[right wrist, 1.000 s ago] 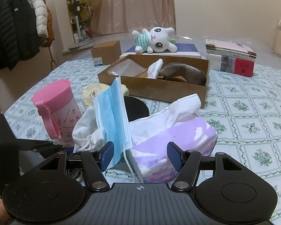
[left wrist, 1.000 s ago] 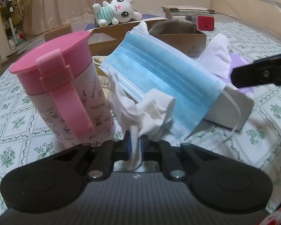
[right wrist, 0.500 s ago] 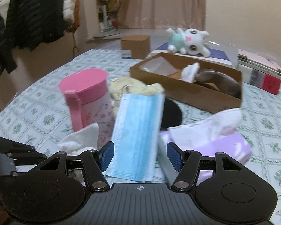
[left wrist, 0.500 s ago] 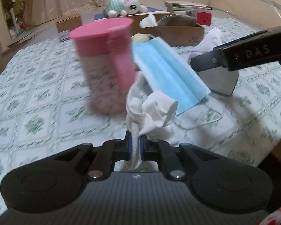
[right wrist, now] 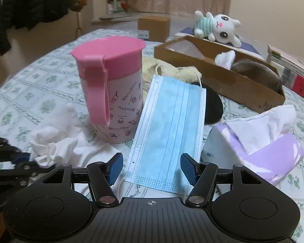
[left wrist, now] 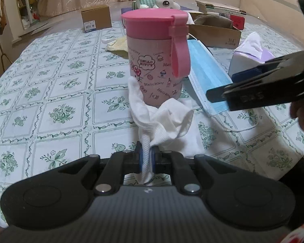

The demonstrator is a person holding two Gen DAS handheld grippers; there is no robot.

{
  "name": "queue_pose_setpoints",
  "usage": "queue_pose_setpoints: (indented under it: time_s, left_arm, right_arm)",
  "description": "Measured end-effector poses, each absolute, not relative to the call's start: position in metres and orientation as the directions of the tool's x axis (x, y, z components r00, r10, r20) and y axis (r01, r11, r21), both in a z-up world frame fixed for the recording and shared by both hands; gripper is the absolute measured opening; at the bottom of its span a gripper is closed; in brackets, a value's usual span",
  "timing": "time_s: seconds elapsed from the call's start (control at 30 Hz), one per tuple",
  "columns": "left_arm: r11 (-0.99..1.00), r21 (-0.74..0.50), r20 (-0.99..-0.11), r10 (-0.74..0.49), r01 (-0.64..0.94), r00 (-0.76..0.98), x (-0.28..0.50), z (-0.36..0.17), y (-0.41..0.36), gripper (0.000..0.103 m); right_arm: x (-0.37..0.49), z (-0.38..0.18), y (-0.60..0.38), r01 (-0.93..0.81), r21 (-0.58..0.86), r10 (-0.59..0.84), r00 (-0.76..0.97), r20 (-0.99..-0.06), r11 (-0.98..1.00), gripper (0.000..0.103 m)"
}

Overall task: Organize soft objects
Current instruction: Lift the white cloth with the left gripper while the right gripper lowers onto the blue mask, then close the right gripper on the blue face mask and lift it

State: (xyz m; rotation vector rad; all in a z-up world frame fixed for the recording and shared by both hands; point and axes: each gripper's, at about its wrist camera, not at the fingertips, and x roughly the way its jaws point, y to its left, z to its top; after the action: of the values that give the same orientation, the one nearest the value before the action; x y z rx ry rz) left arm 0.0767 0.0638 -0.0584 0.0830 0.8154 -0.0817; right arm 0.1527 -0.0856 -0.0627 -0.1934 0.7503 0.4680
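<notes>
1. Left gripper (left wrist: 147, 158) clenches the sock (left wrist: 162, 119) by its cuff, lifting it in front of the cup (left wrist: 156, 56).
2. Right gripper (right wrist: 151, 168) hangs released, straddling the mask (right wrist: 170, 129), probably lined up to pinch it.

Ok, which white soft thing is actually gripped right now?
The white ribbed sock, pinched in the left gripper. The white tissue just pokes from its purple pack, ungripped.

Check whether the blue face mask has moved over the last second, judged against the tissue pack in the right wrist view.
Yes. The blue face mask stood draped upright against the tissue pack a second ago; now it lies flat on the tablecloth beside the pack, between the open right tool fingers.
</notes>
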Motion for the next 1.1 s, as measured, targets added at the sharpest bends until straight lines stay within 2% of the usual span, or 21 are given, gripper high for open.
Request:
queue_pose_setpoints:
  time_s: [0.23,0.43,0.47,0.5,0.57,0.7,1.03,1.07,1.1]
  left_arm:
    - [0.993,0.013,-0.722,-0.073,0.119,0.688,0.078,-0.064,0.071,0.007]
    - [0.991,0.009,-0.719,-0.086,0.133,0.689,0.079,-0.066,0.073,0.007]
    - [0.991,0.011,-0.719,-0.086,0.135,0.69,0.079,-0.066,0.072,0.007]
    - [0.991,0.012,-0.718,-0.086,0.136,0.69,0.079,-0.066,0.072,0.007]
    - [0.991,0.01,-0.718,-0.086,0.134,0.691,0.079,-0.066,0.072,0.007]
    - [0.991,0.008,-0.716,-0.088,0.134,0.693,0.077,-0.064,0.07,0.007]
    - [0.991,0.005,-0.718,-0.088,0.131,0.691,0.07,-0.064,0.064,0.007]
    - [0.991,0.006,-0.718,-0.087,0.13,0.691,0.07,-0.064,0.063,0.007]
    - [0.992,0.006,-0.718,-0.086,0.13,0.691,0.069,-0.064,0.062,0.007]
  right_arm:
    - [0.163,-0.083,-0.075,-0.387,-0.017,0.263,0.658,-0.705,0.922,0.063]
    - [0.166,-0.088,-0.076,-0.362,-0.005,0.254,0.664,-0.703,0.932,0.062]
    - [0.166,-0.087,-0.077,-0.364,0.002,0.26,0.66,-0.705,0.931,0.051]
    - [0.165,-0.086,-0.077,-0.362,-0.002,0.255,0.661,-0.705,0.932,0.035]
    - [0.163,-0.085,-0.078,-0.364,-0.015,0.247,0.661,-0.708,0.931,0.019]
    - [0.155,-0.084,-0.084,-0.378,-0.01,0.255,0.644,-0.721,0.926,0.004]
    - [0.119,-0.073,-0.115,-0.437,0.061,0.316,0.54,-0.78,0.897,0.005]
    - [0.117,-0.072,-0.117,-0.43,0.074,0.325,0.547,-0.772,0.9,0.011]
    - [0.115,-0.07,-0.12,-0.422,0.081,0.329,0.56,-0.761,0.903,0.026]
